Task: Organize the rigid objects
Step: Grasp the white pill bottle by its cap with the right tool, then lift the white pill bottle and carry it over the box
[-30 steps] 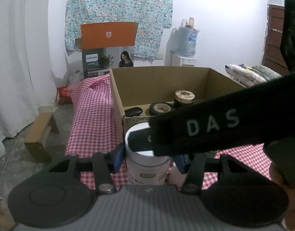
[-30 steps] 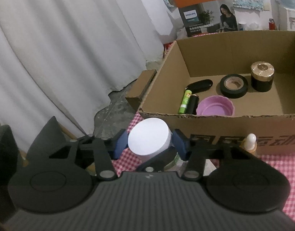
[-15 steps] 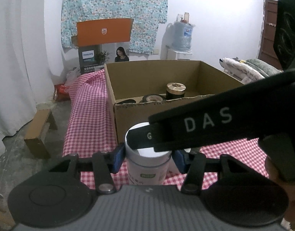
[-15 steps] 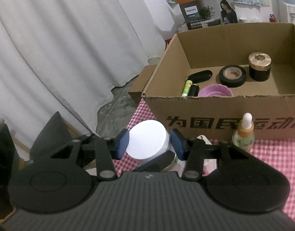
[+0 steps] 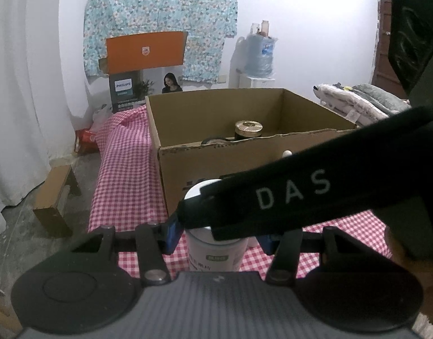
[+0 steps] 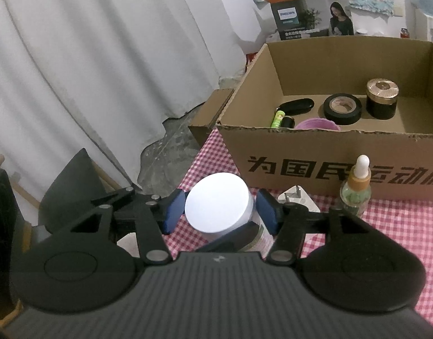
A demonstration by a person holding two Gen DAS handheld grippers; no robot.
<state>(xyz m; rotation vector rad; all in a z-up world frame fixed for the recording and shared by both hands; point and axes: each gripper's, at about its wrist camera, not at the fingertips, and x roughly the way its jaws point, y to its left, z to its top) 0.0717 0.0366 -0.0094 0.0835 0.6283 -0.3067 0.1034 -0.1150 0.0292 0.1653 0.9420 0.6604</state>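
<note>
A white jar [image 5: 216,254] with a flat white lid [image 6: 219,210] is over the red checked cloth, in front of the cardboard box [image 6: 329,152]. My left gripper [image 5: 219,238] is shut on the jar's body. From above, my right gripper [image 6: 220,212] straddles the lid. Its jaws are opening, and a thin gap shows beside each blue pad. One of its black fingers [image 5: 287,197] crosses the left wrist view and hides the jar's top. I cannot tell whether the jar rests on the cloth.
The box holds a black tape roll [image 6: 342,107], a gold-lidded black jar [image 6: 381,99], a pink dish [image 6: 318,124] and a green tube [image 6: 277,118]. A dropper bottle [image 6: 356,195] and white plug [image 6: 296,197] stand before the box. The table edge and floor lie left.
Both grippers and the jar have drawn back and down from the box's front wall. The right pads, which were pressing on the lid, have parted from it.
</note>
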